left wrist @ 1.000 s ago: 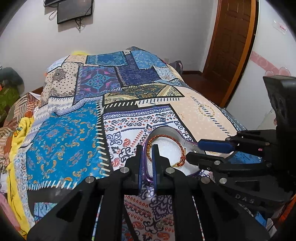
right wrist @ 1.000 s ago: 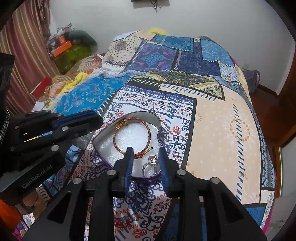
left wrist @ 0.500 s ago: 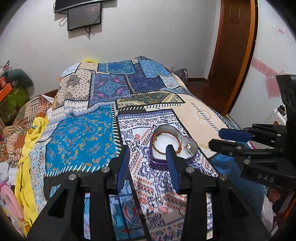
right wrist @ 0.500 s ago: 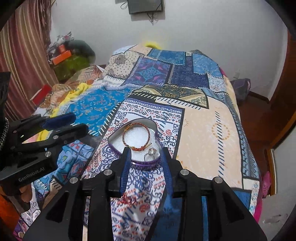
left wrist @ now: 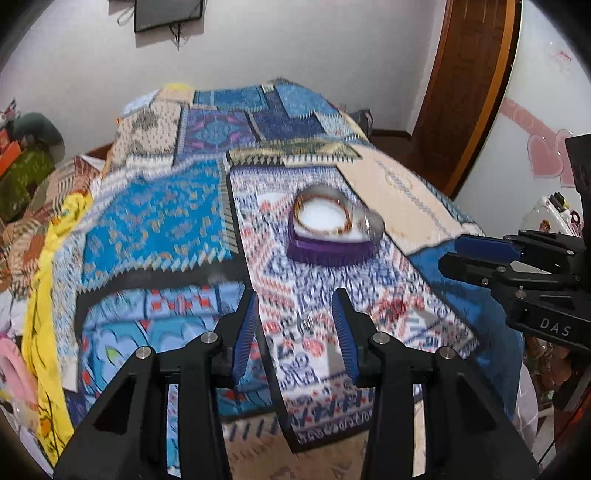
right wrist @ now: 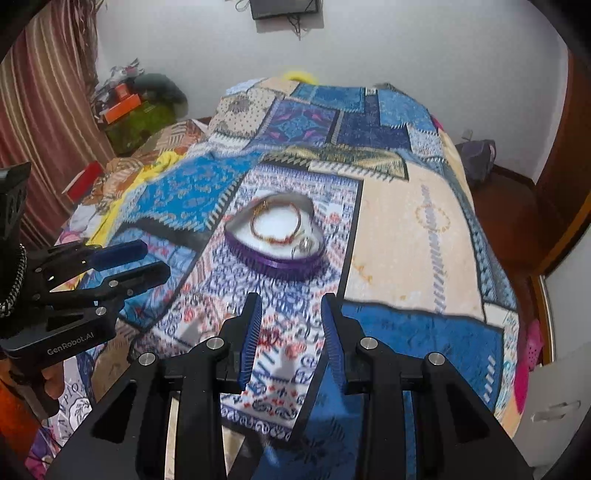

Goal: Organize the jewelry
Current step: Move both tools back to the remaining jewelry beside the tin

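A purple heart-shaped jewelry box (left wrist: 334,242) (right wrist: 277,254) sits open on the patterned bedspread. Inside on its white lining lie a red-and-gold bracelet (right wrist: 275,225) (left wrist: 345,221) and a silver ring (right wrist: 304,244). My left gripper (left wrist: 295,314) is open and empty, well back from the box near the bed's foot; it also shows at the left of the right wrist view (right wrist: 142,260). My right gripper (right wrist: 291,314) is open and empty, also back from the box; it shows at the right of the left wrist view (left wrist: 452,253). A small silvery item (left wrist: 306,325) (right wrist: 231,305) lies on the bedspread, blurred.
The bed (right wrist: 424,221) fills both views, with rumpled yellow and striped cloths (left wrist: 55,240) along its left side. A wooden door (left wrist: 465,85) stands at the right, a wall screen (right wrist: 284,8) at the back, clutter (right wrist: 129,107) by the curtain.
Both grippers have pulled back and up from the box. The left gripper, shut on the box rim a second ago, has opened and let it go.
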`<state>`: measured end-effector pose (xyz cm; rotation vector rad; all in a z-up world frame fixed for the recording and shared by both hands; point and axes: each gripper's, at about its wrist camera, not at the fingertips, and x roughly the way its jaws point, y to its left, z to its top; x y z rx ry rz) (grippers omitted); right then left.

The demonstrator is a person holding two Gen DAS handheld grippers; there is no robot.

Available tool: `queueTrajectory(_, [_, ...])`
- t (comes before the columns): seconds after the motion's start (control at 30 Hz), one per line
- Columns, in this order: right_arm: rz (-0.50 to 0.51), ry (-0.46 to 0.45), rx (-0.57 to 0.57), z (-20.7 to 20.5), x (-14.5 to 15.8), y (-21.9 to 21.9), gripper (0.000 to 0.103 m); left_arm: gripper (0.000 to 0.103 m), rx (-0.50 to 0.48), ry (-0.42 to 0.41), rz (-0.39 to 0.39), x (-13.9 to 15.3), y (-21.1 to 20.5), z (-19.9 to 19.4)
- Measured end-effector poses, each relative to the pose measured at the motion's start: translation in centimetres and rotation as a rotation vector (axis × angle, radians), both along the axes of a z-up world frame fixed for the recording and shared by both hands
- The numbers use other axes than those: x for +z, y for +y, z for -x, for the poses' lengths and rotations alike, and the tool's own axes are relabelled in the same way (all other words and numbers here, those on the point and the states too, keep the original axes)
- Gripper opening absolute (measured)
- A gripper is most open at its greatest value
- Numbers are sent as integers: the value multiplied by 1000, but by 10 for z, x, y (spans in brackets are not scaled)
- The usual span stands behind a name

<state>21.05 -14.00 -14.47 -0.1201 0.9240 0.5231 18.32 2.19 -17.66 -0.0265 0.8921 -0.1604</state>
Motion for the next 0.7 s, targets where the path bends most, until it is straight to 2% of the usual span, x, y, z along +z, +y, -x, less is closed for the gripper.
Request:
queueTrajectory(0.13, [11, 40, 11, 6, -15, 0, 30, 40, -17, 40, 0, -14, -8, 4])
queueTrajectory(0.4, [7, 95, 6, 8, -32, -8, 30, 40, -67, 120, 92, -35, -23, 8])
queueTrajectory(0.7, [3, 124, 42, 6, -40, -3, 30, 40, -101, 114, 111, -46, -30, 9])
